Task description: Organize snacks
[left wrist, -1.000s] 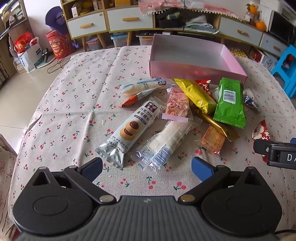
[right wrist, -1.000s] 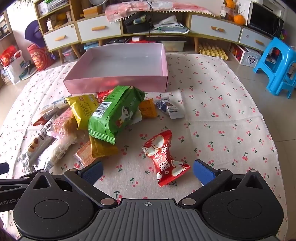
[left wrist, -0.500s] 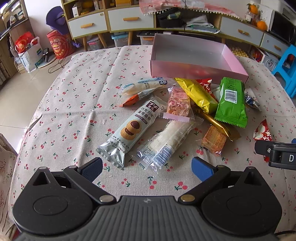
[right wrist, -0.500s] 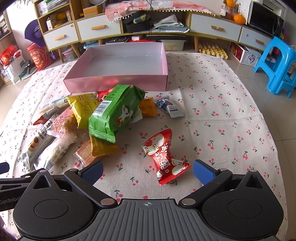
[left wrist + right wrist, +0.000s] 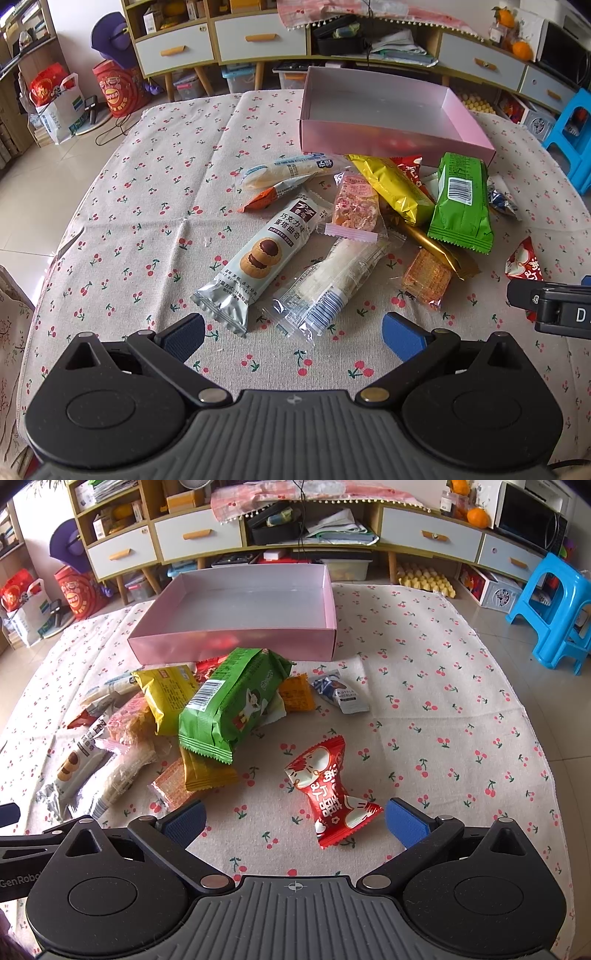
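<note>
Just snacks (image 5: 229, 701) beside the pink box (image 5: 236, 642).

The left gripper (image 5: 293, 334) is being shown as a black linkage with blue ribbed pads (image 5: 400, 334), brass-coloured pivot screws and a ridged grey housing bearing a small cross mark. The right gripper (image 5: 293, 818) is being shown built alike, with blue pads (image 5: 404, 821), round black discs and a crosshair mark on its grey housing.
</note>
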A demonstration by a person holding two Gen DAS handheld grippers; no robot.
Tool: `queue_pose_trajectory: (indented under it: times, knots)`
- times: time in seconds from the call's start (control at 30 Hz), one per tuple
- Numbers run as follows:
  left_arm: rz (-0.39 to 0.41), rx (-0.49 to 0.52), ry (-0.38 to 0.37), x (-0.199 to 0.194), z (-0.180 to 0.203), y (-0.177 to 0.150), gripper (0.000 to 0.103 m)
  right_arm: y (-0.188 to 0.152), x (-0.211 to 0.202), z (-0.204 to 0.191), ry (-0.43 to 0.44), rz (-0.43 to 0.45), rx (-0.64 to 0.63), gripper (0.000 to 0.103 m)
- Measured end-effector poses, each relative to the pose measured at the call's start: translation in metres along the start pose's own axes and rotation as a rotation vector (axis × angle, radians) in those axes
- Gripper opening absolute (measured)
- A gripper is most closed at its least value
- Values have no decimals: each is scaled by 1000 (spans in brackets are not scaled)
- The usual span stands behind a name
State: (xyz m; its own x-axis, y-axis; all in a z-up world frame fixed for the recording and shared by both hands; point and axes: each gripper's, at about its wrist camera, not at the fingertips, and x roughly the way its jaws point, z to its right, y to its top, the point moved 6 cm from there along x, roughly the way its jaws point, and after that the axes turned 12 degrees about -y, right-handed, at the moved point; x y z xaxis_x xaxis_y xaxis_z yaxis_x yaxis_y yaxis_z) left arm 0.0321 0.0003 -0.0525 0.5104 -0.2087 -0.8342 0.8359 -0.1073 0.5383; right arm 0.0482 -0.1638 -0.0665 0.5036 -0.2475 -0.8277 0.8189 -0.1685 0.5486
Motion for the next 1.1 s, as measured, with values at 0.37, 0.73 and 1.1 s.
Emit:
queue_pose_trajectory:
  times: [0.37,0.73,1.1]
  knots:
    - [2,0,1,0,0,0,103,0,0,-1,1,-3,0,103]
    - [6,3,4,0,1,0,103,-1,0,-1,2,-4,1,103]
    - [0,13,4,1,2,0,103,-1,0,-5,23,-25,-3,103]
